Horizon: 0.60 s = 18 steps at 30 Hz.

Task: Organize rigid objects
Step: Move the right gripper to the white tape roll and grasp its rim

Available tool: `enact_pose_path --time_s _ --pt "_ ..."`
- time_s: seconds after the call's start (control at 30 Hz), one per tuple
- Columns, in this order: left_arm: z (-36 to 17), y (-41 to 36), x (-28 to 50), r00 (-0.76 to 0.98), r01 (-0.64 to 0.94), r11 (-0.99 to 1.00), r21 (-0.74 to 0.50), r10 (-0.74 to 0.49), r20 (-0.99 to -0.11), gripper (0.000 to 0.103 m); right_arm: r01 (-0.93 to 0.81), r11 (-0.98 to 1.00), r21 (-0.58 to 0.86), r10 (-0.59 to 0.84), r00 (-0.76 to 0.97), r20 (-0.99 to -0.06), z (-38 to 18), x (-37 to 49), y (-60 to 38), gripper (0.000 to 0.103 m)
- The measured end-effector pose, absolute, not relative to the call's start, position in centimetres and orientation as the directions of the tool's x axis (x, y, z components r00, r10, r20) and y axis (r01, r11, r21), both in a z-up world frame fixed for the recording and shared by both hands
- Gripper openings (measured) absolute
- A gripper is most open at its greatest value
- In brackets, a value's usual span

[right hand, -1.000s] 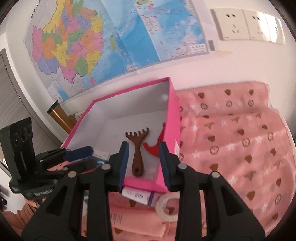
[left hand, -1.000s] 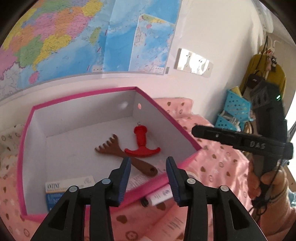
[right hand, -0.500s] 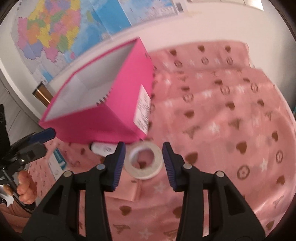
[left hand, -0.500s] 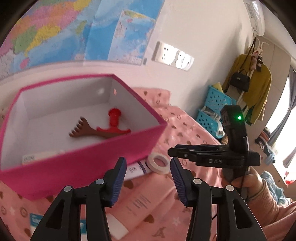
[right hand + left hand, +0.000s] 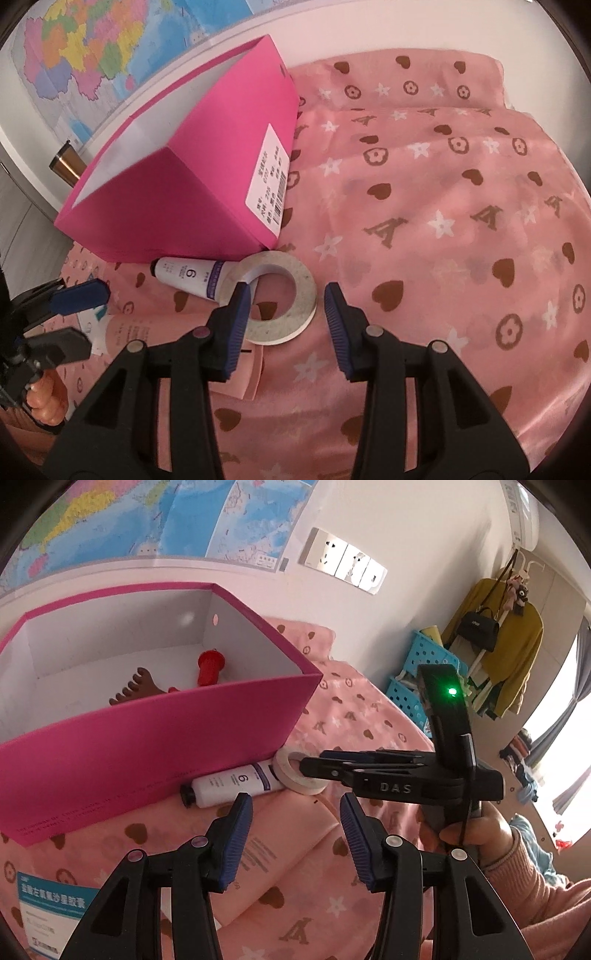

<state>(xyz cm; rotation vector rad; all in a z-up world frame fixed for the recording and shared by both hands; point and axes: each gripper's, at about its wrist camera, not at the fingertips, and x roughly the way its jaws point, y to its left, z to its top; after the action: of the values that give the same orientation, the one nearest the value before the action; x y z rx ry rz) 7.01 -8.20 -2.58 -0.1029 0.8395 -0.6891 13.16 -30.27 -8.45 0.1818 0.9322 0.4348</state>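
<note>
Pink everywhere, honestly; in the right wrist view the hot-pink box (image 5: 192, 177) fills the upper left of the frame, sitting on a pink printed cloth (image 5: 443, 184). Just below the box's near corner lies a white tube (image 5: 188, 277) marked with a 6; its purple end touches the roll of white tape (image 5: 280, 299), centre frame. The right gripper (image 5: 288, 314) sits over that roll with its jaws parted, one blue pad over the ring's left side, the other just off its right edge; not squeezing it.

In the left wrist view, the box shows a brown rake (image 5: 136, 686) and a red handle (image 5: 210, 664) inside, upper left; the left gripper (image 5: 295, 834) at bottom centre is parted and empty above a peach packet (image 5: 291, 845).
</note>
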Motion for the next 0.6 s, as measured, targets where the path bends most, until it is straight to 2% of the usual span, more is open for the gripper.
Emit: enact_pose_path --time_s 0.23,0.33,0.4,0.47,0.6 --pt "-3.1 -8.4 7.1 0.453 0.517 0.779 -0.354 -0.601 -0.659 0.050 -0.301 0.908 0.293 0.414 0.525 -0.743 -8.5 13.2 -29.6 0.043" --pt "-3.2 -8.5 7.2 0.447 0.516 0.778 -0.359 -0.602 -0.661 0.050 -0.301 0.918 0.258 0.386 0.533 -0.753 -8.5 13.1 -29.3 0.030" --pt "-3.3 -8.6 7.2 0.443 0.516 0.776 -0.363 -0.604 -0.663 0.050 -0.304 0.920 0.246 0.379 0.537 -0.754 -8.5 13.0 -29.2 0.028" --pt "-3.4 -8.7 7.2 0.439 0.518 0.775 -0.362 -0.604 -0.665 0.050 -0.311 0.914 0.259 0.394 0.530 -0.751 -8.5 13.0 -29.2 0.019" --pt "-3.8 -9.1 7.3 0.428 0.518 0.773 -0.366 -0.605 -0.672 0.050 -0.326 0.907 0.265 0.407 0.524 -0.748 -8.4 12.6 -29.0 0.017"
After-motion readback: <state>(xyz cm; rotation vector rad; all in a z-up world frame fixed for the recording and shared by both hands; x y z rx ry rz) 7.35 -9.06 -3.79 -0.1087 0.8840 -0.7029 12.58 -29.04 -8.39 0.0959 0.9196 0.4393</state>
